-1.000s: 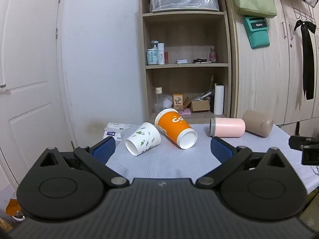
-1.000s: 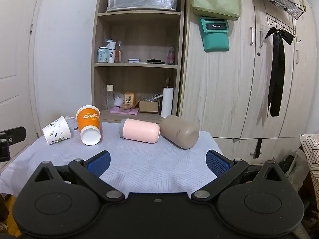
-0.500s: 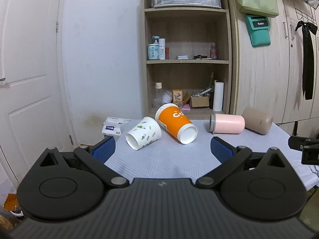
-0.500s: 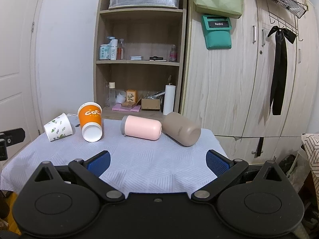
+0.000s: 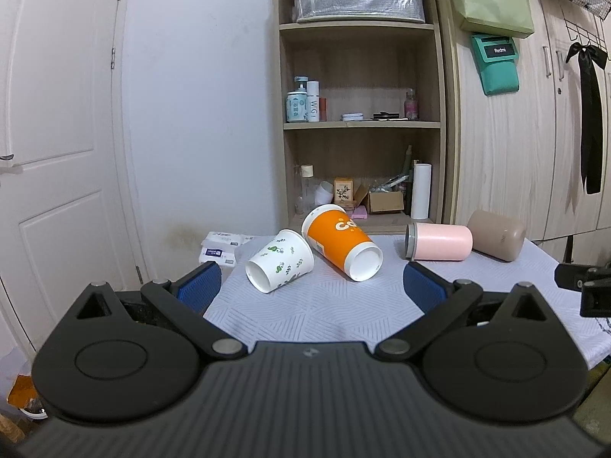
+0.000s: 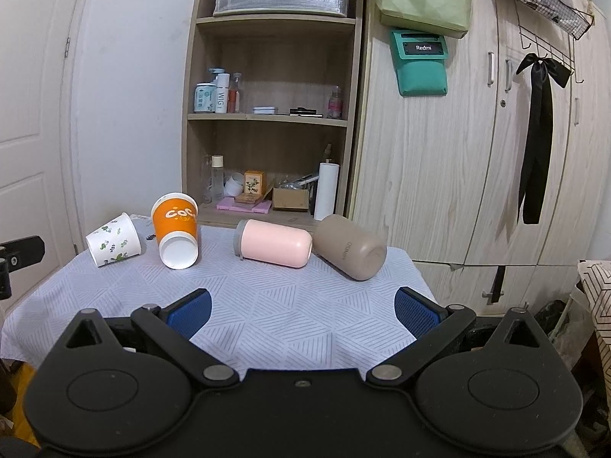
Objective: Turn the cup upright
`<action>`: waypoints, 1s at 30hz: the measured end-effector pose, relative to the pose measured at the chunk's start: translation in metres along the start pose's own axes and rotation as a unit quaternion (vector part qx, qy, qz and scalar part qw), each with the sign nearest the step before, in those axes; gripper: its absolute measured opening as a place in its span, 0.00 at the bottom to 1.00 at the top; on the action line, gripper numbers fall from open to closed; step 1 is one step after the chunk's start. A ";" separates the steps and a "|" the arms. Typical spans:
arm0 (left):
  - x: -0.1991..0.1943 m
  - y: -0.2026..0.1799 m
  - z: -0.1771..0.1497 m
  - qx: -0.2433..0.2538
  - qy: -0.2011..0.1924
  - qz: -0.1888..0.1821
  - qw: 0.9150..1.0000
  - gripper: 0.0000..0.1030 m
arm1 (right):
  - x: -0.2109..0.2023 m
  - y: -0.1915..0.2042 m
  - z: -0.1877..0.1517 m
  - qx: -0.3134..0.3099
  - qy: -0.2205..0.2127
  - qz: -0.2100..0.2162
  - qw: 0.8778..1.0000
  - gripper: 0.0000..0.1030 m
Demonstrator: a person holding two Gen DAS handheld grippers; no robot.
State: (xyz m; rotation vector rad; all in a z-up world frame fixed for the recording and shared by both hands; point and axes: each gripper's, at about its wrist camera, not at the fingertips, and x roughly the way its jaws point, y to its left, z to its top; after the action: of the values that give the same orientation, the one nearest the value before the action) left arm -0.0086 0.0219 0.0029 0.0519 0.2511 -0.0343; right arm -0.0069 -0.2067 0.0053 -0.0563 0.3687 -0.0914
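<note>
Tabletop (image 6: 267, 316) covered by pale cloth with line pattern. Four cups on it, all on their sides, in a row: white leaf-print cup (image 6: 112, 245), orange cup (image 6: 176, 231), pink cup (image 6: 273, 243), taupe cup (image 6: 349, 247). Pink and taupe touching; white and orange just beside each other.
</note>
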 end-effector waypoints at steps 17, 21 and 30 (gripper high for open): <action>0.000 -0.001 0.000 0.005 -0.001 -0.002 1.000 1.00 | 0.001 0.002 -0.003 -0.006 0.005 0.000 1.000 1.00; 0.000 -0.001 -0.001 0.007 -0.001 -0.001 1.000 1.00 | 0.001 0.002 -0.003 -0.009 0.006 0.001 1.000 1.00; 0.003 0.001 -0.001 -0.001 0.009 -0.003 1.000 1.00 | 0.002 0.003 -0.004 -0.013 0.007 0.004 1.000 1.00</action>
State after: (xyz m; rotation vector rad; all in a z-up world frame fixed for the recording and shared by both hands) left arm -0.0057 0.0232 0.0012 0.0490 0.2700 -0.0405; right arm -0.0065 -0.2037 0.0005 -0.0806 0.3841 -0.0782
